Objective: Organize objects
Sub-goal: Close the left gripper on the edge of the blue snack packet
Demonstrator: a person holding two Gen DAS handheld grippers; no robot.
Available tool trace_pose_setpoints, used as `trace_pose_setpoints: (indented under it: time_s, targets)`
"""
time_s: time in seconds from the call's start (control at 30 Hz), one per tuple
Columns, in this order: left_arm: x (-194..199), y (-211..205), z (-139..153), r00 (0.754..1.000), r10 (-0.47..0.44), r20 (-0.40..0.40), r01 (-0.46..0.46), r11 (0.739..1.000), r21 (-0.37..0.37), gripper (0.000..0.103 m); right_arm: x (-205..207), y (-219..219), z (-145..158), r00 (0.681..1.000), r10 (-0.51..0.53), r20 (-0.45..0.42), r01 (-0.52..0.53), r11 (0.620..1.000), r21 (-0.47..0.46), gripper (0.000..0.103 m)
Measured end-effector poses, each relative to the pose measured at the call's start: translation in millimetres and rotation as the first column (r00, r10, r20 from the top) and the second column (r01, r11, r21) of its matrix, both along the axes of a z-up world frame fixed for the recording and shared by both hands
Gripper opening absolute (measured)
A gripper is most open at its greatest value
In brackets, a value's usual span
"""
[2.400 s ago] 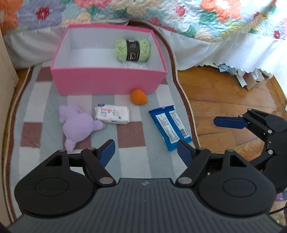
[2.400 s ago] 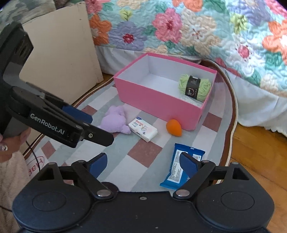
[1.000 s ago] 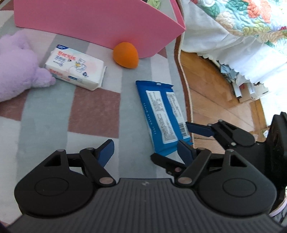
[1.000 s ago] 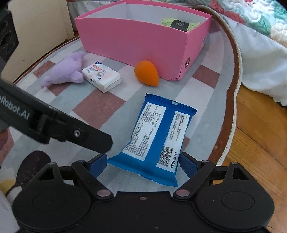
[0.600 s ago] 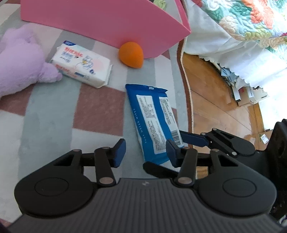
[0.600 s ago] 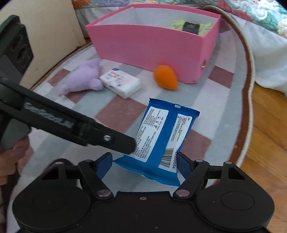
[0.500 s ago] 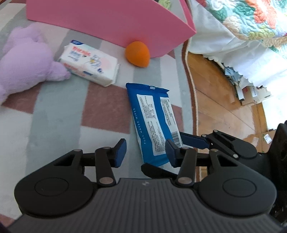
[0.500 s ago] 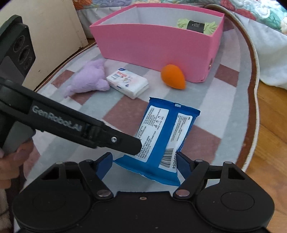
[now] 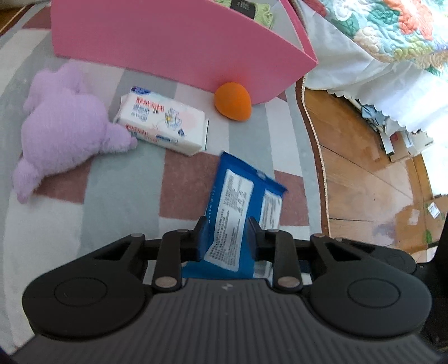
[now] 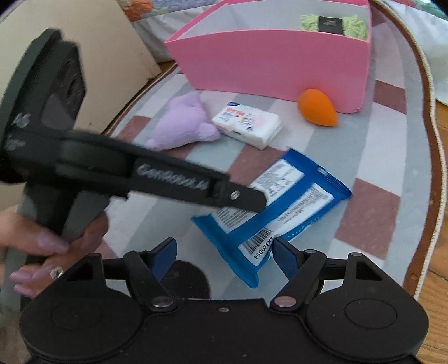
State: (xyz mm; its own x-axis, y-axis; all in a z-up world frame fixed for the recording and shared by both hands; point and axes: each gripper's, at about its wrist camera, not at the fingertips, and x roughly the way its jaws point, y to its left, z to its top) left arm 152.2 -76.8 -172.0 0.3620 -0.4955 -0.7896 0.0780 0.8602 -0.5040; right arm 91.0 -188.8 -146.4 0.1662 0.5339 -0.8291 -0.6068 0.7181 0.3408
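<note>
The left tool (image 9: 226,235) has just been closing and now pinches the near end of a blue packet (image 9: 243,201), whose far end tilts up off the rug (image 9: 117,182). The right tool (image 10: 224,252) stands released, its blue pads either side of the packet's barcode corner without touching. A hand (image 10: 53,252) grips the left tool's handle. Beyond the packet lie a white tissue pack (image 9: 162,124), a purple plush toy (image 9: 64,131) and an orange sponge (image 9: 233,100) touching a pink box (image 9: 168,42). Green yarn (image 10: 333,23) sits in the box.
</note>
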Motion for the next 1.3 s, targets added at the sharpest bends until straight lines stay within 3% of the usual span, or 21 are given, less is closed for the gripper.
trace_pose_setpoints:
  time_s: [0.17, 0.27, 0.37, 0.47, 0.57, 0.7, 0.8, 0.9, 1.03, 1.07, 1.1, 1.2, 1.3]
  targets:
    - [4.2, 7.7, 5.7, 1.000, -0.004, -0.010, 0.005, 0.999, 0.044, 0.027, -11.4, 12.1, 7.6, 0.987, 0.153, -0.048, -0.150, 0.987, 0.059, 0.074]
    - [-1.4, 13.5, 15.4, 1.000, 0.007, 0.002, -0.007, 0.993, 0.116, 0.029, -17.3, 10.3, 20.4, 0.981, 0.189, 0.036, -0.190, 0.982, 0.022, 0.075]
    - [-6.4, 19.5, 20.5, 1.000, 0.011, -0.018, -0.008, 0.988, 0.157, 0.033, -9.2, 0.8, 28.1, 0.984, 0.151, 0.096, -0.150, 0.989, -0.020, 0.075]
    - [-9.8, 27.6, 15.8, 0.996, 0.039, -0.083, -0.027, 0.989, 0.146, 0.036, 8.2, -11.9, 29.7, 0.988, 0.073, 0.132, -0.069, 0.997, -0.038, 0.075]
    - [-14.7, 36.8, 5.4, 0.984, 0.074, -0.161, -0.062, 0.995, 0.076, 0.036, 28.1, -23.5, 23.9, 0.988, 0.009, 0.155, 0.000, 0.998, -0.055, 0.075]
    - [-24.2, 34.5, 4.3, 0.981, 0.081, -0.175, -0.077, 0.997, 0.029, 0.036, 49.5, -33.9, 14.4, 0.991, -0.027, 0.134, 0.033, 0.999, -0.041, 0.071]
    - [-27.4, 30.8, -1.0, 0.975, 0.091, -0.201, -0.093, 0.996, 0.003, 0.036, 58.7, -35.1, 4.4, 0.993, -0.045, 0.108, 0.051, 0.997, -0.052, 0.062]
    - [-29.1, 29.3, -7.6, 0.968, 0.111, -0.227, -0.111, 0.994, 0.011, 0.037, 64.8, -35.9, -6.7, 0.996, -0.060, 0.071, 0.065, 0.996, -0.057, 0.058]
    - [-28.8, 29.7, -9.1, 0.968, 0.116, -0.224, -0.117, 0.993, 0.008, 0.033, 65.4, -39.1, -15.0, 0.997, -0.080, 0.019, 0.081, 0.996, -0.022, 0.056]
    - [-29.4, 28.9, -10.0, 0.968, 0.118, -0.221, -0.119, 0.993, 0.006, 0.032, 64.2, -39.5, -15.6, 0.997, -0.076, -0.002, 0.076, 0.997, -0.014, 0.047]
    - [-29.5, 28.2, -10.8, 0.969, 0.122, -0.215, -0.123, 0.992, 0.008, 0.029, 62.3, -39.1, -15.5, 0.998, -0.067, -0.016, 0.067, 0.998, -0.005, 0.045]
    - [-29.7, 26.3, -11.5, 0.971, 0.126, -0.203, -0.128, 0.992, -0.001, 0.019, 55.9, -36.0, -11.2, 0.999, -0.051, 0.005, 0.051, 0.998, -0.028, 0.040]
    - [-29.8, 23.5, -11.2, 0.975, 0.128, -0.180, -0.127, 0.992, 0.012, 0.018, 51.7, -33.9, -7.4, 0.999, -0.053, 0.011, 0.054, 0.997, -0.051, 0.038]
